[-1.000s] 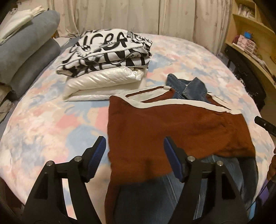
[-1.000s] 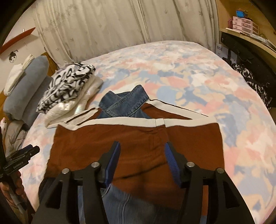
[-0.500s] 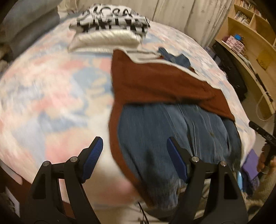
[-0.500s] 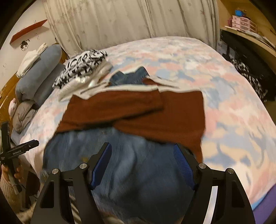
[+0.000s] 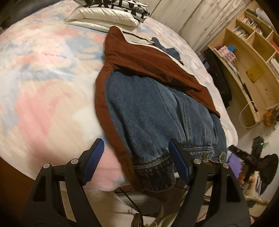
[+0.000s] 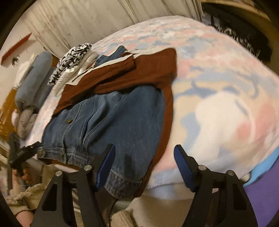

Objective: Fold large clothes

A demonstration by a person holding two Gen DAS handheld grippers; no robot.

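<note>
**Denim jacket and brown garment at the bed's near edge**

Pastel bedding (image 5: 43,83) in pink, blue and cream was seen covering a bed, with pale curtains (image 6: 83,24) behind it and wooden shelving (image 5: 252,52) off to one side. A denim jacket (image 5: 153,111) was laid at the near edge of the bed, its buttoned hem and one cuff hanging over the side. A brown garment (image 5: 143,61) with a white band was spread under and across the far part of the jacket, and a narrow brown strip was shown along the jacket's side down to the edge. Farther back, a stack of folded clothes (image 5: 108,12) was placed, a black-and-white printed piece on top of a shiny white one. Grey pillows (image 6: 33,82) were piled beyond the stack.

The left gripper (image 5: 136,162) was held spread above the jacket's hanging cuff, nothing being pinched by its blue pads. The right gripper (image 6: 144,167) was likewise held apart over the other cuff and the bedding edge; its jaws had just been closing a little, with no cloth clamped. Whether either pad brushed the denim could not be told.
</note>
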